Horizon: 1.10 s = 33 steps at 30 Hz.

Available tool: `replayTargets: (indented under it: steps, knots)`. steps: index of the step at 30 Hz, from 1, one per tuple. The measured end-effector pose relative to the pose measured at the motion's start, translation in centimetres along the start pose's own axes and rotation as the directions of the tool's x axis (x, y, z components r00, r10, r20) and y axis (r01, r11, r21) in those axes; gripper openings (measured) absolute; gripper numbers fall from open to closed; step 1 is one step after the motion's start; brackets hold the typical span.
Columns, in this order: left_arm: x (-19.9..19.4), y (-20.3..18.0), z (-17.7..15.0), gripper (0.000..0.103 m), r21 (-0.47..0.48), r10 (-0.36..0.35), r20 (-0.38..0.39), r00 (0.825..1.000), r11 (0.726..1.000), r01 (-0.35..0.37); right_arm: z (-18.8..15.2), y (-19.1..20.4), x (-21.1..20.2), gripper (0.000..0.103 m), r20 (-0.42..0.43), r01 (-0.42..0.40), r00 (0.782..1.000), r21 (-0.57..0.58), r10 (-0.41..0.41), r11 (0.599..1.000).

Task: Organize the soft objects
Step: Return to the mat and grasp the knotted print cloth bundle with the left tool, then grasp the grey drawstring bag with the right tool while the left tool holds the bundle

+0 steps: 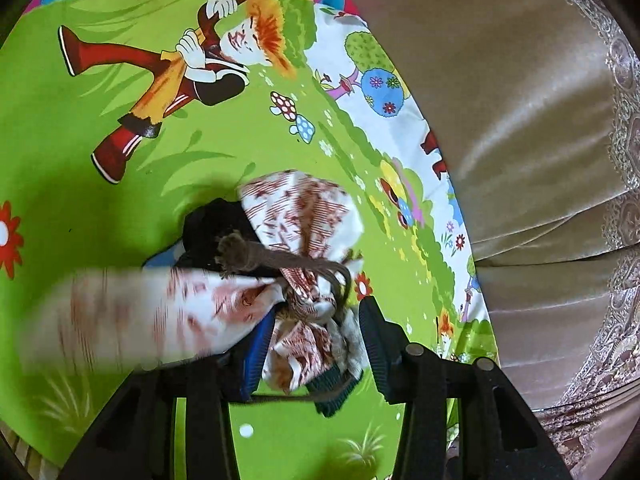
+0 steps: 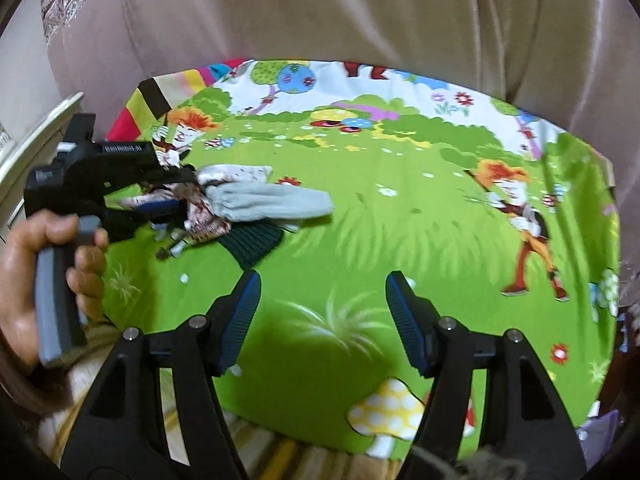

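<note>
Left wrist view: the left gripper (image 1: 316, 344) pinches the red-printed white cloth (image 1: 304, 216) over the green cartoon sheet (image 1: 120, 184); the grey sock (image 2: 272, 200) tangled alongside may drop. Right gripper (image 2: 320, 320) gapes empty.

The cloth bundle (image 2: 224, 200) lies on the bedsheet (image 2: 360, 240), curtain (image 2: 320, 12) behind.

A bunched white cloth with red-brown print (image 1: 304, 216) lies crumpled at the scene's 9 o'clock. A grey knit piece (image 2: 272, 202) stretches toward 3 o'clock; a dark green ribbed piece (image 2: 252, 242) lies at its 6 o'clock
</note>
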<state>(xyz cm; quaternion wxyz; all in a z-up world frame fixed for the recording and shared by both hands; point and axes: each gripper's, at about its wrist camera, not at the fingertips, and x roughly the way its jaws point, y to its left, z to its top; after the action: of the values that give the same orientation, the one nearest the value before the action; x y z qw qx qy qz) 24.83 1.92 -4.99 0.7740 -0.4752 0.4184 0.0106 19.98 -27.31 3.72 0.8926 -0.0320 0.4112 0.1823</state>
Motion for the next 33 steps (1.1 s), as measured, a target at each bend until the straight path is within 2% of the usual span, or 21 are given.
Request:
replayTargets:
  steps: [1,4,12,18,27,29,31,33]
  knots:
    - [0.3,0.3,0.1,0.031,-0.005,-0.003,-0.01,1.0,1.0,0.003,0.3,0.2,0.4,0.069,-0.001,-0.011,1.0,0.006,0.011,1.0]
    - [0.6,0.6,0.3,0.024,0.003,-0.017,-0.023,1.0,1.0,0.017,1.4,1.1,1.8,0.072,-0.007,-0.041,0.999,0.013,0.041,0.999]
    - [-1.0,0.9,0.1,0.022,0.053,-0.063,-0.002,0.998,0.997,0.063,3.9,4.8,6.3,0.073,-0.034,-0.101,0.994,-0.017,0.1,0.995]
    - [-1.6,1.2,-0.1,0.022,0.097,-0.071,0.021,0.997,0.993,0.069,4.6,7.8,10.2,0.073,-0.069,-0.08,0.995,-0.097,0.074,0.992]
    - [-2.3,1.2,-0.1,0.022,0.145,-0.062,0.053,0.997,0.988,0.054,4.3,8.9,12.7,0.073,-0.102,-0.037,0.994,-0.127,0.024,0.991]
    - [-2.3,1.2,-0.1,0.022,0.151,-0.056,0.057,0.997,0.987,0.047,4.2,8.9,13.0,0.071,-0.106,-0.026,0.994,-0.125,0.013,0.992]
    - [-2.2,1.2,-0.2,0.022,0.154,-0.051,0.057,0.997,0.987,0.042,4.0,9.0,13.3,0.062,-0.111,-0.011,0.994,-0.128,-0.003,0.992]
    - [-2.2,1.1,-0.3,0.022,0.158,-0.052,0.055,0.997,0.987,0.043,3.9,9.0,13.5,0.059,-0.117,-0.019,0.993,-0.125,0.004,0.992]
